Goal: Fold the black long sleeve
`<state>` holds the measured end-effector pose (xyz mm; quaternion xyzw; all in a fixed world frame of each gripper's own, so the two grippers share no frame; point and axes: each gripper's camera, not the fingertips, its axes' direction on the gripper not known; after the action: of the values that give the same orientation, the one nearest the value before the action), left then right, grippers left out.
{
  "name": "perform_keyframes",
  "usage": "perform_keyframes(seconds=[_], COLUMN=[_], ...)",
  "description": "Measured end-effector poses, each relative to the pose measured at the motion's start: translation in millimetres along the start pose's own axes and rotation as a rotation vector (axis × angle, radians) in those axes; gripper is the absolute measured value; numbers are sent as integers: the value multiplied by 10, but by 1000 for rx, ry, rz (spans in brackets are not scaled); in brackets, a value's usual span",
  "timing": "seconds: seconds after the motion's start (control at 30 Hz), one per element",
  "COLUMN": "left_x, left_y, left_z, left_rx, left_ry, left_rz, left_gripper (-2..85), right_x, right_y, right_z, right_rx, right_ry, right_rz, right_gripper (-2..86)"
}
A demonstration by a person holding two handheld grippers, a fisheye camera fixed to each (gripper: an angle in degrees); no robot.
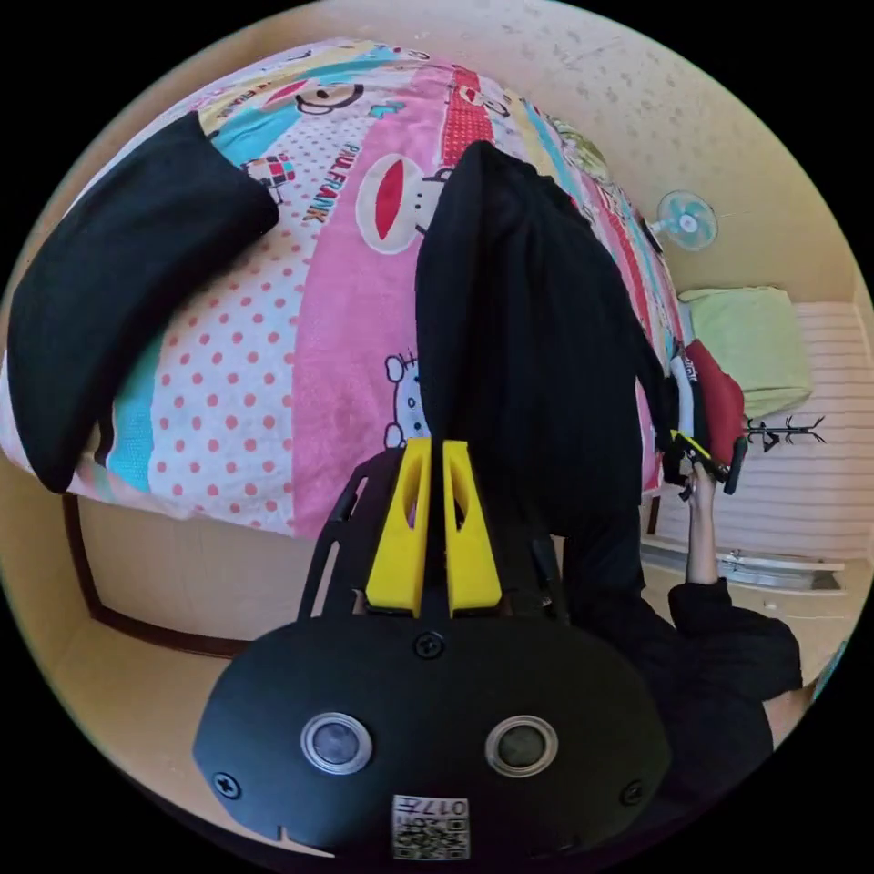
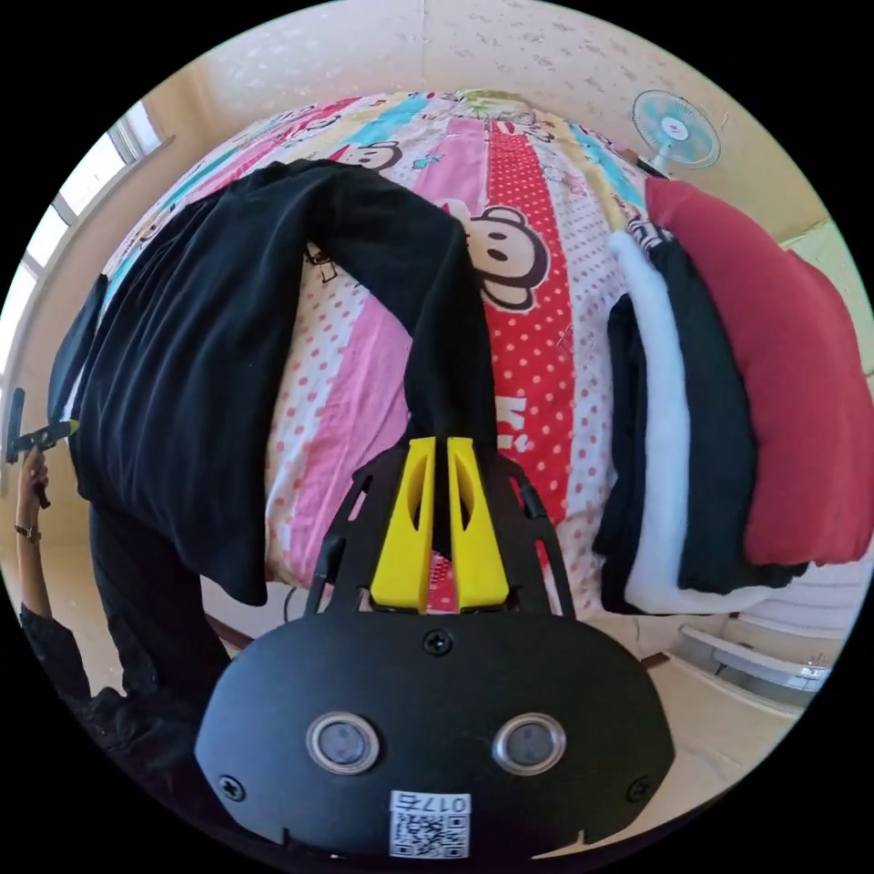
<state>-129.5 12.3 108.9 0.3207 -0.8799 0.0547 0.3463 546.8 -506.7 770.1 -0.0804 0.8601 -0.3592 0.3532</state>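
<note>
The black long sleeve shirt [image 2: 182, 364] lies spread on a bed with a cartoon-print cover [image 2: 537, 382]. In the right gripper view, one sleeve [image 2: 437, 309] runs from the shirt down into my right gripper [image 2: 440, 444], whose yellow jaws are shut on its end. In the left gripper view, my left gripper [image 1: 435, 446] is shut on the edge of the shirt [image 1: 519, 346], which drapes over the bed's side. A hand holds the right gripper [image 1: 703, 458] at the shirt's far edge. The left gripper [image 2: 36, 437] appears small at the far left of the right gripper view.
A stack of folded clothes [image 2: 710, 410], black, white and red, sits on the bed beside the sleeve. Another black stretch of cloth [image 1: 118, 291] lies over the bed's corner. A fan [image 1: 685, 220] and a green cushion [image 1: 751, 346] stand by the wall. The person's dark-clothed body [image 1: 710, 674] is below.
</note>
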Motion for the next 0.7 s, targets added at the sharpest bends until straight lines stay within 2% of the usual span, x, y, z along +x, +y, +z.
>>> perform_keyframes(seconds=[0.07,0.17,0.2,0.27,0.3,0.37,0.43,0.5,0.57,0.6,0.63,0.7], left_x=[-358,-867,-935,-1077,-1084,-1024,-917,-832,-798,-797,-790,-824], left_y=[19,320,409,682,708,679,604,536,488,485,450,468], left_z=[-762,-1629,-1751,-1933,-1899,-1522,-1142,-820,-725,-786,-905,-1130], left_rx=[126,341,384,483,476,335,192,81,55,58,19,-17], left_ry=[-31,-165,-154,17,68,205,223,201,120,75,57,208], left_rz=[-75,-279,-298,-252,-220,-119,-71,-69,-108,-116,-75,-2], left_gripper=[26,68,82,117,119,125,140,147,106,83,50,24], right_x=[360,975,1104,1161,1129,1002,676,408,285,310,354,533], right_y=[7,222,391,681,876,1147,1481,1678,1812,1830,1794,1817], right_z=[-297,-740,-871,-944,-884,-640,-212,25,45,-16,-75,-282], right_rx=[72,142,175,210,204,148,47,-26,-30,-68,-126,-136], right_ry=[125,74,8,-140,-272,-513,-756,-851,-821,-707,-691,-727], right_rz=[104,288,327,347,338,317,279,266,274,278,214,156], right_gripper=[46,69,89,114,124,131,135,128,98,72,49,39])
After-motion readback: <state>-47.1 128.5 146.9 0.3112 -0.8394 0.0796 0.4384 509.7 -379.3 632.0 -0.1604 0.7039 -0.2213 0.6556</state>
